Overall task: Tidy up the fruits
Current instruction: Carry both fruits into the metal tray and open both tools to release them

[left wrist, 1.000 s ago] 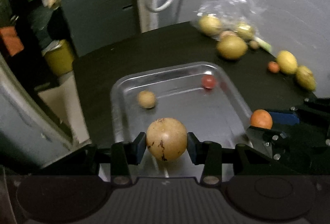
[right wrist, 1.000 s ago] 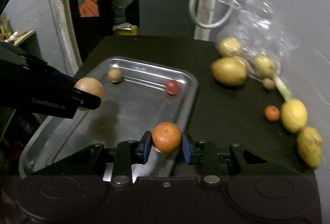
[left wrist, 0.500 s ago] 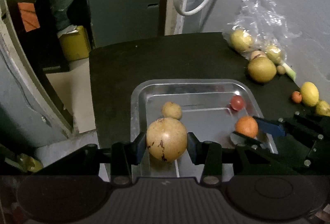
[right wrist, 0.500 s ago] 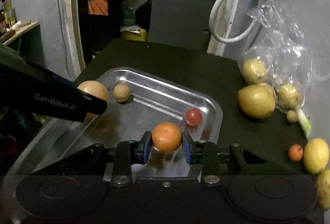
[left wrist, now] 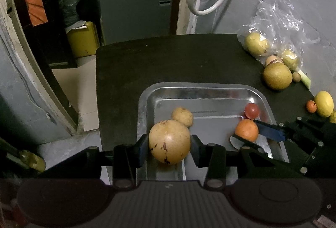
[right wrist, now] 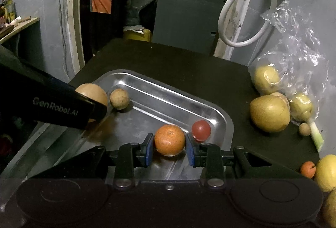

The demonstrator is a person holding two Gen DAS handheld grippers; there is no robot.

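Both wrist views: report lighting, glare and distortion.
Left wrist view: dim room, fisheye bends the doorway, soft glare on the metal tray rim and a highlight on the tan fruit. Right wrist view: equally dim, bright crinkle glints on the plastic bag, orange sharp.

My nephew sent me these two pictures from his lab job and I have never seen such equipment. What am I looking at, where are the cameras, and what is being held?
There is no robot here: a person holds a two-finger gripper in each hand, and each gripper carries a wide-angle camera looking forward along its fingers. One picture comes from the left gripper, the other from the right gripper. The left one is shut on a large tan fruit, the right one on an orange, both over a metal tray on a dark table. Lying in the tray are a small tan fruit and a small red fruit. More yellow-green fruit sit on the table beside a clear plastic bag.
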